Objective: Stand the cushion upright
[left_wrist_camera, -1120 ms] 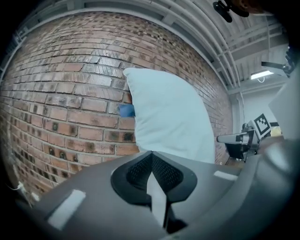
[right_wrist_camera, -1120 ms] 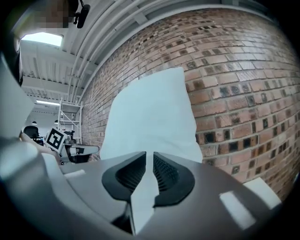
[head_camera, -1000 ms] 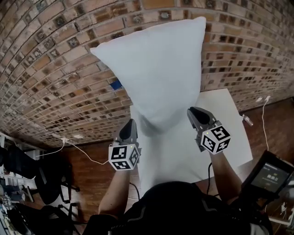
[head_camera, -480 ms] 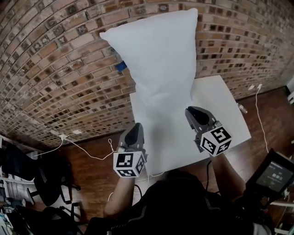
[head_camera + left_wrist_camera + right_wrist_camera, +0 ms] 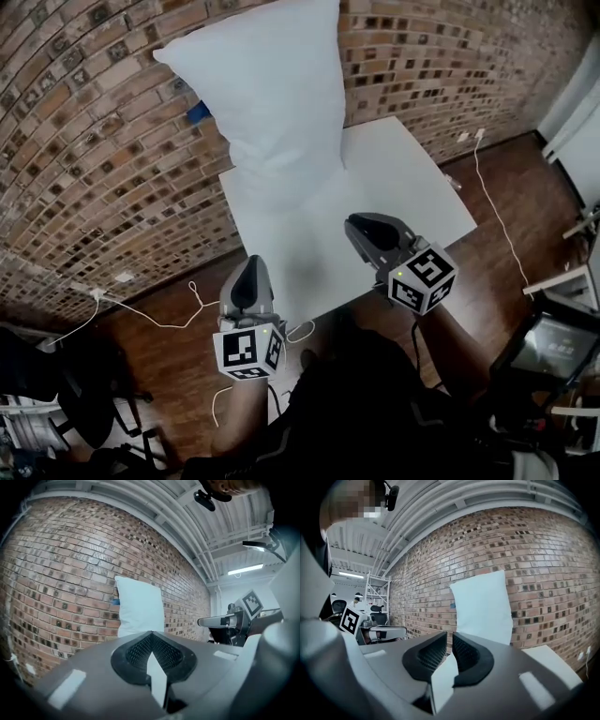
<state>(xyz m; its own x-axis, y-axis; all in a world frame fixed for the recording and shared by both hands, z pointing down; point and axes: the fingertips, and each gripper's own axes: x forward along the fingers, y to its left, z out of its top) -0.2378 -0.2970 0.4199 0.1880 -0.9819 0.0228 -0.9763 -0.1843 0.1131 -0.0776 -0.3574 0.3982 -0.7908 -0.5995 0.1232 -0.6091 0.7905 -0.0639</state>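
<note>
The white cushion (image 5: 267,103) stands upright on the white table (image 5: 403,187), its back leaning on the brick wall (image 5: 84,169). Nothing holds it. It also shows in the left gripper view, where the cushion (image 5: 139,611) is ahead, and in the right gripper view, where the cushion (image 5: 485,606) is ahead too. My left gripper (image 5: 250,269) hangs off the table's near left edge, over the floor, jaws together and empty. My right gripper (image 5: 364,227) hovers above the table's near edge, jaws nearly touching with only a thin slit, nothing between them.
White cables (image 5: 159,314) trail over the wooden floor at the left, another cable (image 5: 487,187) at the right. A dark office chair (image 5: 66,394) stands at lower left. A device with a screen (image 5: 553,347) sits at lower right.
Both grippers have drawn back from the cushion toward the person; the left one has left the table. The cushion, earlier between them, now stands free against the wall.
</note>
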